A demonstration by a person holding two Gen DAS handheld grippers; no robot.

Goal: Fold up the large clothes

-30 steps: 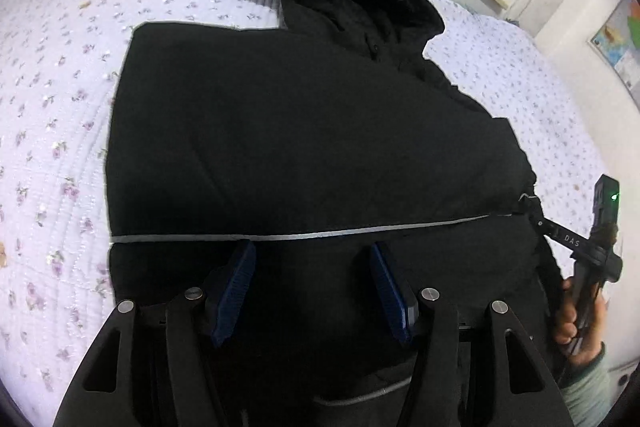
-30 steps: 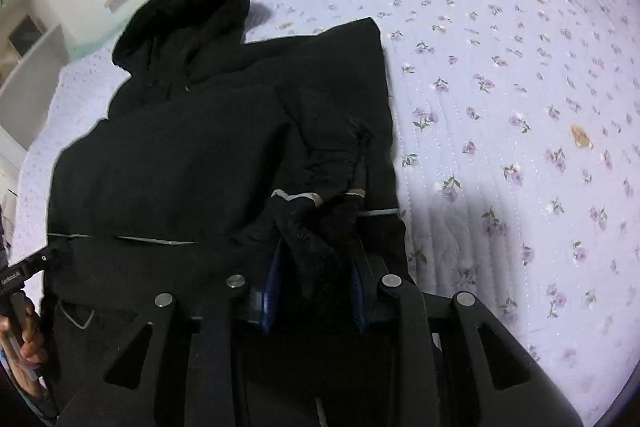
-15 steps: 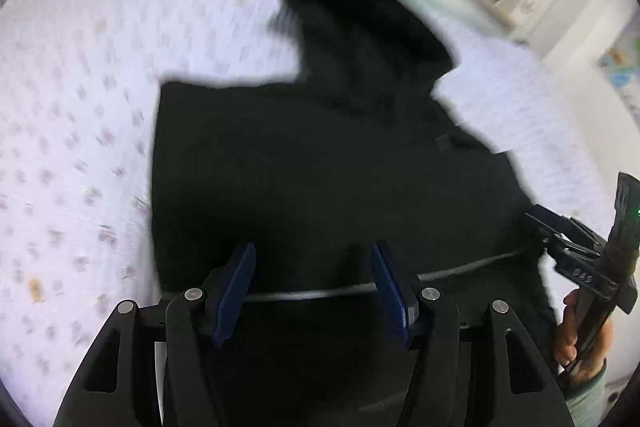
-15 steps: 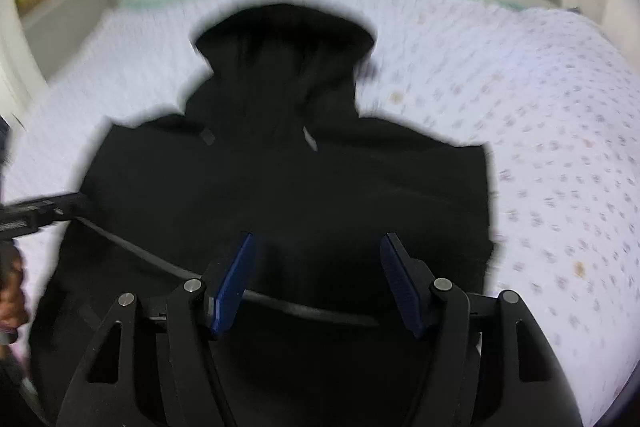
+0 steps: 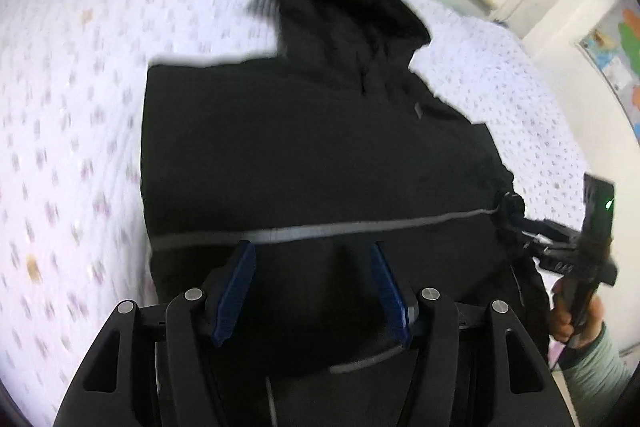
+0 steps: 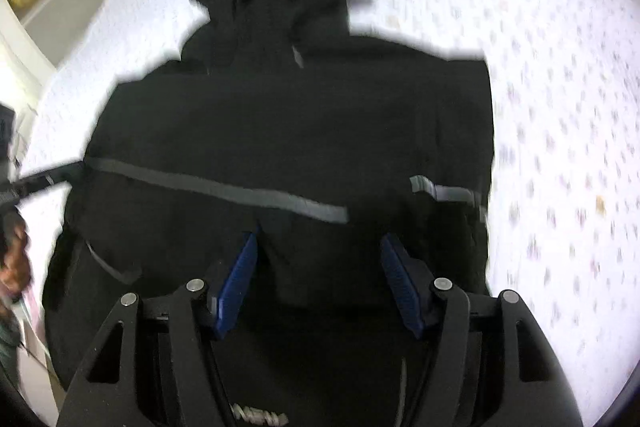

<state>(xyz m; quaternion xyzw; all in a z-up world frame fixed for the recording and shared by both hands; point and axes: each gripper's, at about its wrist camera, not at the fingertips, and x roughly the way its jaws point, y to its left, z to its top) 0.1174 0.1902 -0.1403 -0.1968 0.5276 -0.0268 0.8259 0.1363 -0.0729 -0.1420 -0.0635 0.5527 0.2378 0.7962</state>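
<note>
I hold both the left gripper (image 5: 312, 291) and right gripper (image 6: 320, 281) open, empty, above the black hooded jacket (image 5: 312, 147); no writing legible.

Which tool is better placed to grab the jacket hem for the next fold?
Roughly even, slight edge to the right tool. Both tools stand open and empty over the near part of the black jacket. The left tool is also centred, but the right view shows the jacket more squarely. Blur limits certainty.
</note>
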